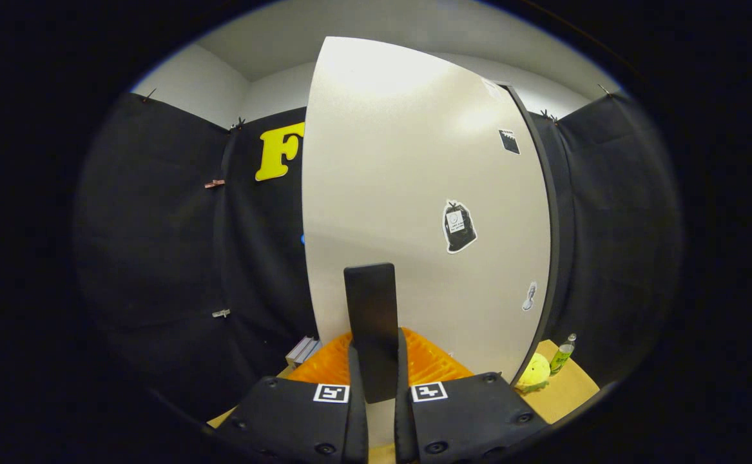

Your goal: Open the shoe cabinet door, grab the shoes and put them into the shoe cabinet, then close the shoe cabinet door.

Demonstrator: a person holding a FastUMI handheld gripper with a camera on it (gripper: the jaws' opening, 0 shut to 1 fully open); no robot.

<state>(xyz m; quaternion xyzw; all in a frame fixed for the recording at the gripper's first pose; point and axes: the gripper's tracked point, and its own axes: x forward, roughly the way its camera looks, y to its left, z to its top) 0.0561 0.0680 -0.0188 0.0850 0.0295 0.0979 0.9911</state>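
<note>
- Two fingers of the gripper stand close together, both pressed against a dark flat handle that rises upright between them; the grip is narrow and closed on that handle.
- Just beyond the fingers, the handle sits on the pale shoe cabinet door, which stands tall straight ahead of the gripper.
- Behind the fingers and low down, an orange ribbed crate lies at the foot of the door, on a wooden table.
- Off to the right of the fingers, a yellow round toy and a green bottle rest on that table, near the door's dark right edge.
- On the left, a small stack of books lies beside the crate.
- Farther up, the door's smooth off-white face carries a dark sticker near the middle, a small pale one lower right, and a dark square one higher up.
</note>
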